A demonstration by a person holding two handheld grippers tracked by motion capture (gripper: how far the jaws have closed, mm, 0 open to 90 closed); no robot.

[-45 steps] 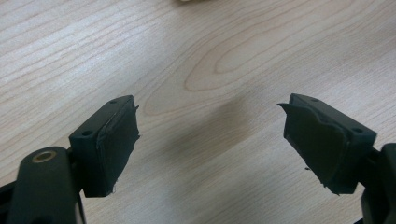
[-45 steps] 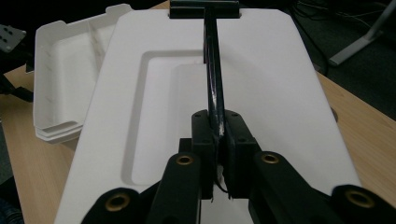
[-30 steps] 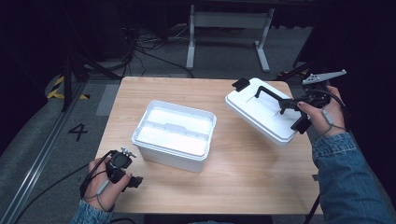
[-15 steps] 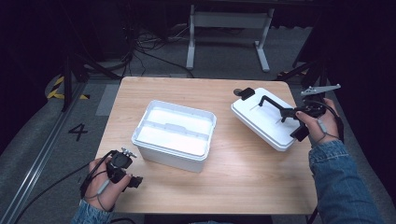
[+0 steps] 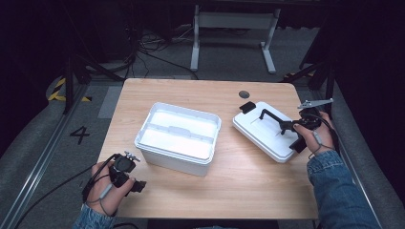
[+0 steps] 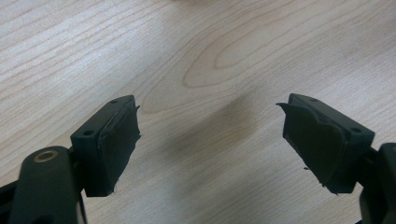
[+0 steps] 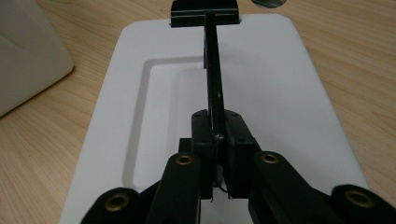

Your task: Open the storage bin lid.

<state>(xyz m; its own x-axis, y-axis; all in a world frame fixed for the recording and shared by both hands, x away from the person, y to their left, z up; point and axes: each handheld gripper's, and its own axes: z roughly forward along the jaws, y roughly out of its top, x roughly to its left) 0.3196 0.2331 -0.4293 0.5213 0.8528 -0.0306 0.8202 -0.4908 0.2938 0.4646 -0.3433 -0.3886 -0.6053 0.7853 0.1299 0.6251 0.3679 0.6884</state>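
A white lid point(image 5: 265, 134) point(image 7: 261, 93) with a black carry handle point(image 5: 273, 117) point(image 7: 214, 70) lies on the right side of the wooden table point(image 5: 191, 90). My right gripper point(image 5: 289, 126) point(image 7: 217, 126) is shut on that handle, pinching the thin black bar between its pads. An open white storage box point(image 5: 179, 137) sits in the middle of the table; its corner point(image 7: 28, 51) shows at the left of the right gripper view. My left gripper point(image 5: 130, 168) point(image 6: 210, 140) rests open at the near left table edge, with bare wood between its fingers.
A round cable hole point(image 5: 244, 94) lies in the tabletop just beyond the lid. Behind the table stand a white metal frame point(image 5: 234, 21) and cables on a dark floor. A floor mark "4" point(image 5: 79, 134) lies at the left.
My right gripper has come down with the lid, which went from tilted in the air to resting on the table. The left gripper has stayed put.
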